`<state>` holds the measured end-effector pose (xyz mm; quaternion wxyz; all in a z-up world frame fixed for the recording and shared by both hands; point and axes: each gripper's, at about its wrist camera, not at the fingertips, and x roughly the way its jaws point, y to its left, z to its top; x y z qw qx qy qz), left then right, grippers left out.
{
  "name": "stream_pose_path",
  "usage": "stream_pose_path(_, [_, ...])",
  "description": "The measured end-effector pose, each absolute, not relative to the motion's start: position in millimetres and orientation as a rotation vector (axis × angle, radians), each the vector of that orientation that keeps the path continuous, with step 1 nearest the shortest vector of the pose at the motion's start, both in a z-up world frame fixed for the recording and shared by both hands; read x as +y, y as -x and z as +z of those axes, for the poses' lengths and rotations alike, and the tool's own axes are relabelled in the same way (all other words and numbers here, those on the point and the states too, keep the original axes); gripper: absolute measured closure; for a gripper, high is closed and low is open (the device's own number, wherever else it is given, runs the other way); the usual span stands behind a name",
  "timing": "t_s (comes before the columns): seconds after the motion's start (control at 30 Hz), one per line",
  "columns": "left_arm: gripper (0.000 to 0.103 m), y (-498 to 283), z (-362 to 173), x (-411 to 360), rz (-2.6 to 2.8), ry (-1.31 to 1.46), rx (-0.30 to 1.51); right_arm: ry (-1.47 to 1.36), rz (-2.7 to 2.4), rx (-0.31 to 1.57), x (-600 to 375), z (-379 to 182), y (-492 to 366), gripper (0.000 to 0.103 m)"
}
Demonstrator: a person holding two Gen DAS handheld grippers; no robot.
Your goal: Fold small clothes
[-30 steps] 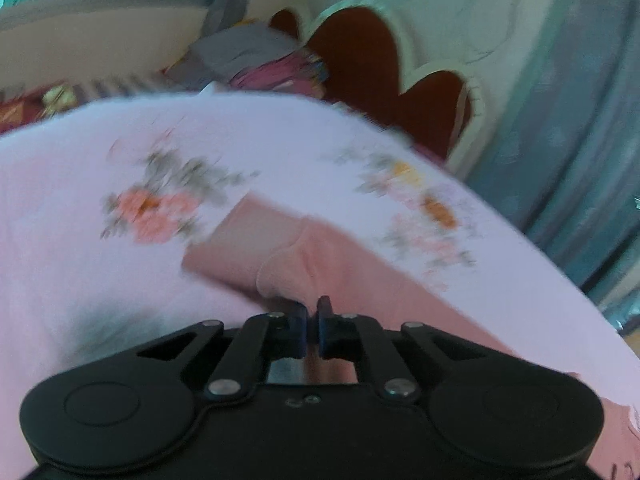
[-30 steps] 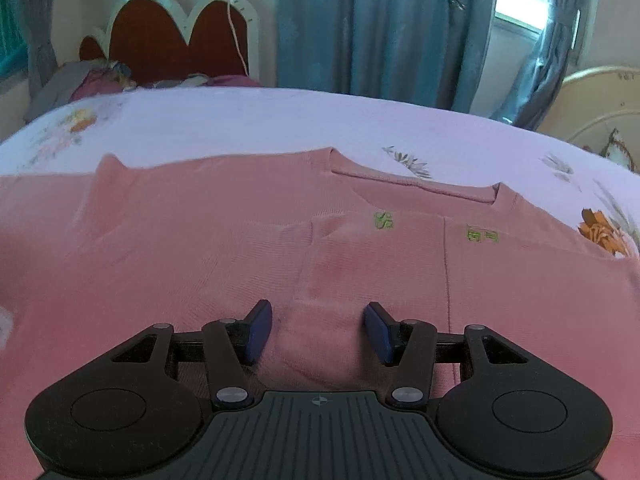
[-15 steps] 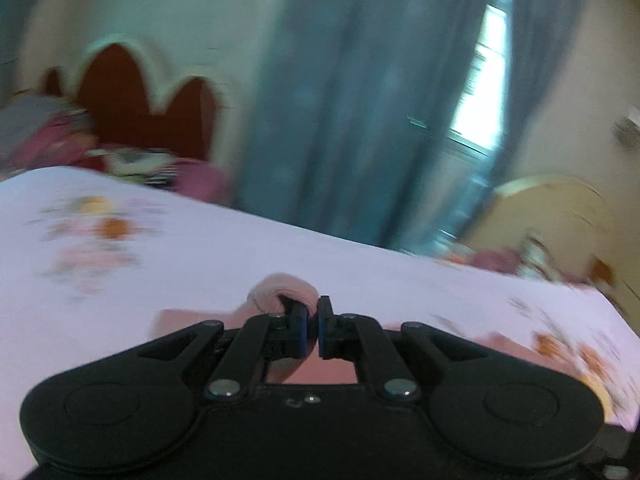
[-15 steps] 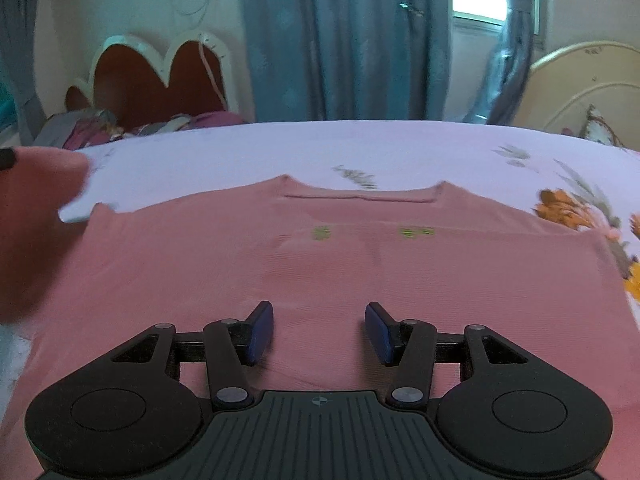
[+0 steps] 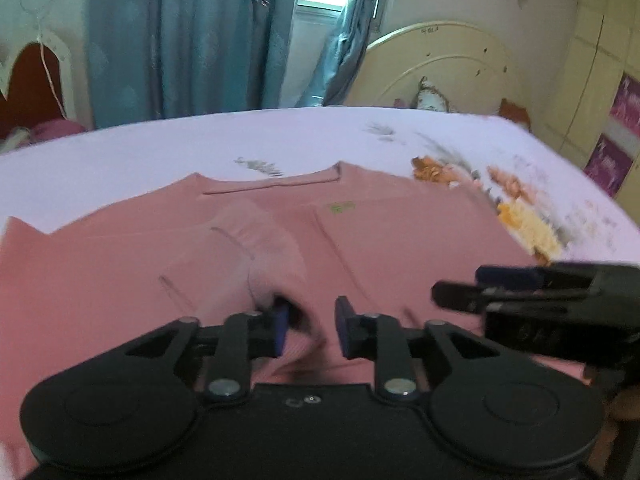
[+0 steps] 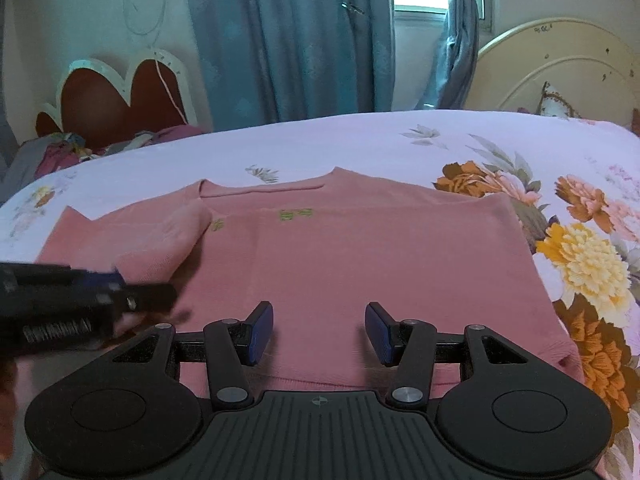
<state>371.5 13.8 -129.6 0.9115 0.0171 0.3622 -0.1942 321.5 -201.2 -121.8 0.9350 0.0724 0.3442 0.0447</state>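
Observation:
A pink long-sleeved top [image 6: 360, 264] lies flat on the bed, collar away from me, and shows in the left wrist view [image 5: 384, 248] too. Its left sleeve [image 5: 256, 256] lies folded across the body, the cuff resting against my left gripper's left finger. My left gripper [image 5: 310, 330] is open over the top's lower left part; the sleeve [image 6: 168, 240] lies just beyond it. My right gripper [image 6: 319, 332] is open and empty just above the top's lower middle. Each gripper shows at the edge of the other's view.
The bed has a lilac sheet [image 6: 360, 148] with flower prints at the right [image 6: 584, 264]. A red scalloped headboard [image 6: 116, 100] and a pile of clothes [image 6: 68, 152] lie at the far left. Blue curtains [image 6: 288, 40] and a cream headboard [image 6: 560, 68] stand behind.
My left gripper carried the sleeve from the left across the top's body, then opened and let it go. My right gripper stayed open and shifted a little to the right.

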Motion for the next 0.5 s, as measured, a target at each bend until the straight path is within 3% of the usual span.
stream_pose_path(0.07, [0.044, -360.6, -128.8, 26.0, -0.354, -0.043, 0.732, -0.153, 0.122, 0.699, -196.3, -119.7, -320.6, 0.052])
stream_pose_path(0.5, [0.042, -329.2, -129.0, 129.6, 0.021, -0.038, 0.757, 0.076, 0.332, 0.692, -104.3, -127.5, -325.9, 0.052])
